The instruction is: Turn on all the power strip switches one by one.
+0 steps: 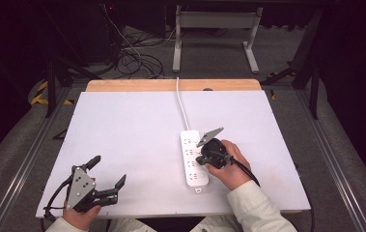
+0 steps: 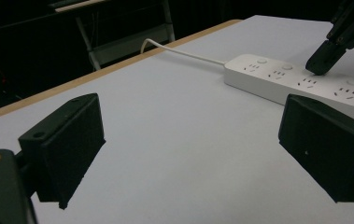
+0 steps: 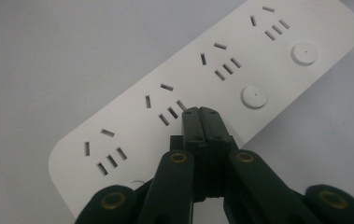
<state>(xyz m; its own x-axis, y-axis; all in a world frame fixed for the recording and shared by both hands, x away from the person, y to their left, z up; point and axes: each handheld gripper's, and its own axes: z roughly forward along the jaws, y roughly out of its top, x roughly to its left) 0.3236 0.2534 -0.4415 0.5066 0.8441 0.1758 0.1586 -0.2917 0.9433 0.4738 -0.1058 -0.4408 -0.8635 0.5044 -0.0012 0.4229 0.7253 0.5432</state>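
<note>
R tongs [image 3: 201,112] clenched, tips on power strip [image 1: 193,157]; L tongs [image 1: 108,175] released, well apart.

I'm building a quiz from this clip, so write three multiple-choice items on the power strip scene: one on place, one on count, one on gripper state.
1. Where is the right gripper?
A. over the power strip
B. at the table's far left corner
C. off the table

2. How many socket groups does the power strip show?
A. two
B. four
C. six

3. How do the left gripper's jaws stand?
A. shut on the cable
B. shut, holding nothing
C. open, holding nothing

Answers: 1 A, its shut tips sit at the strip's button side in the right gripper view; 2 B, four slot groups show there; 3 C, the left gripper view shows bare table between its wide-apart jaws.
</note>
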